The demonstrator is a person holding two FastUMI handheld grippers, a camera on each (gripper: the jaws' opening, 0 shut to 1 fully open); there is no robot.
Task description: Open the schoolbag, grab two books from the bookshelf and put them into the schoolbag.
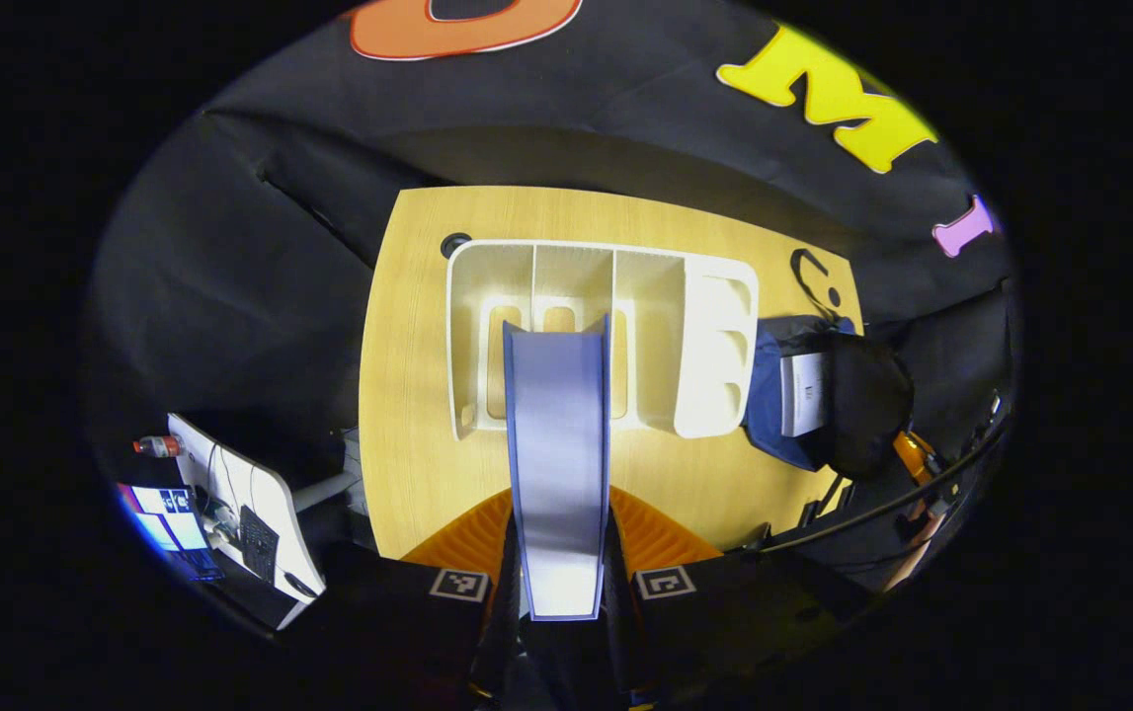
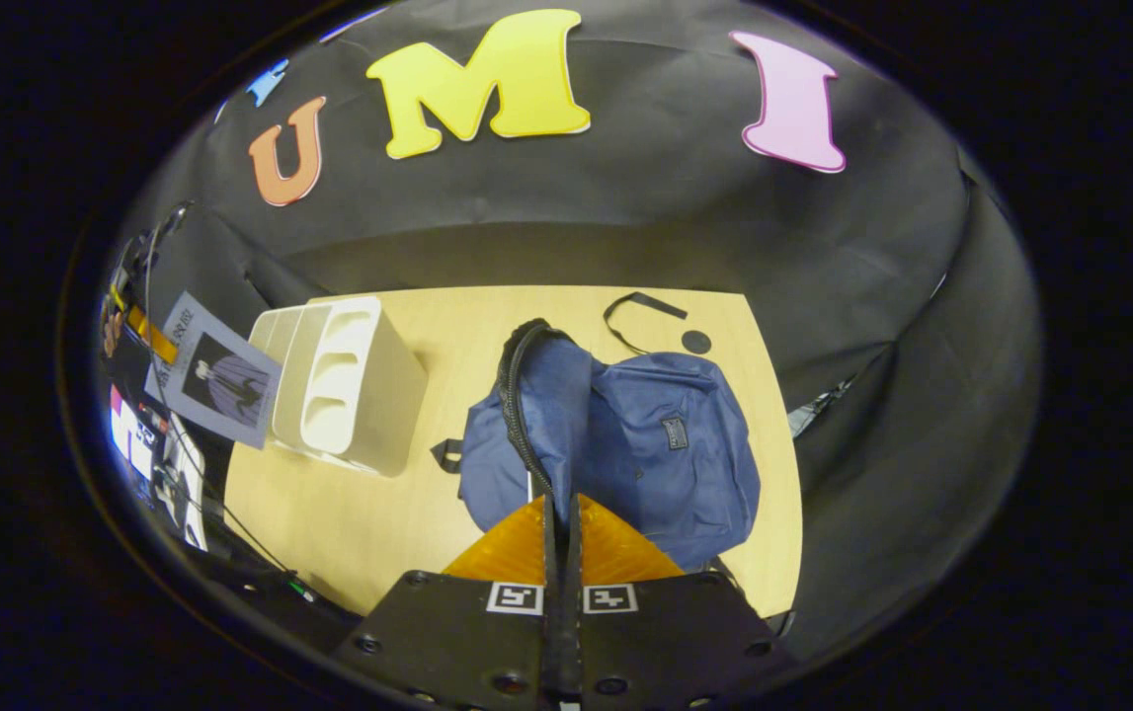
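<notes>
Book (image 1: 558,464), held edge-on between the two fingers of the left gripper (image 1: 561,583), which pinch it from both sides; its long axis runs straight away from the camera toward the bookshelf (image 1: 596,336), page edges facing up. In the right gripper view the same book (image 2: 218,383) appears off the bench's left edge, its cover showing a dark-robed figure; the cover lettering is too small to read. The white bookshelf stands near the bench's (image 1: 408,415) far edge, its upright compartments open and no books seen in them. The blue schoolbag (image 2: 625,444) lies toward the bench's right edge, just beside the bookshelf, mouth held open toward the near edge; a small dark label on its front cannot be read. In the left gripper view a second book (image 1: 803,393) shows inside the bag's opening. The right gripper (image 2: 562,538) has its fingers pressed together on the bag's black zipper edge (image 2: 519,415). A loose black strap (image 2: 637,314) lies near the far right corner.
</notes>
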